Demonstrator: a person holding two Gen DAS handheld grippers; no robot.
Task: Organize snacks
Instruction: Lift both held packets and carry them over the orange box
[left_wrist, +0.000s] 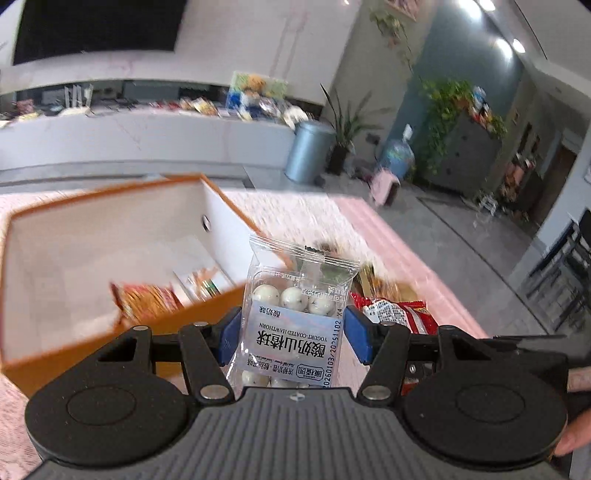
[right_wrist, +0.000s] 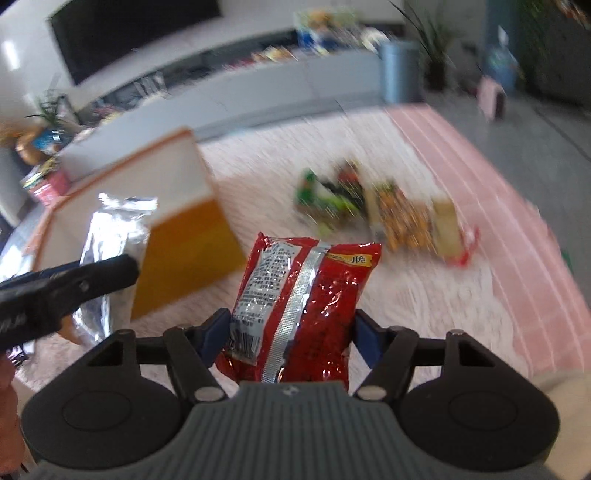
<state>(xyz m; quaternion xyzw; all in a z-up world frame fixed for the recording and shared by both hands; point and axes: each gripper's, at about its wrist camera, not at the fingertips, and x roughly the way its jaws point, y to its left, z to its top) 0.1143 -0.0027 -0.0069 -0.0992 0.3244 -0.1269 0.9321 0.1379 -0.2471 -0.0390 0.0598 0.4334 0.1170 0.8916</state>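
My left gripper (left_wrist: 293, 334) is shut on a clear packet of yogurt-coated hawthorn balls (left_wrist: 295, 314), held upright just right of the orange box (left_wrist: 110, 332). The box is open, white inside, with snack packets (left_wrist: 147, 299) lying in it. My right gripper (right_wrist: 291, 338) is shut on a red foil snack bag (right_wrist: 303, 306), held above the pale carpet. The red bag also shows in the left wrist view (left_wrist: 402, 314). In the right wrist view the left gripper (right_wrist: 55, 295) and its silvery packet (right_wrist: 110, 251) appear at the left, in front of the orange box (right_wrist: 184, 251).
A blurred heap of loose snack packets (right_wrist: 388, 214) lies on the shaggy carpet with a pink striped border (right_wrist: 498, 203). Beyond are a long grey counter (left_wrist: 147, 136), a blue bin (left_wrist: 310, 151), potted plants and a water bottle (left_wrist: 397, 158).
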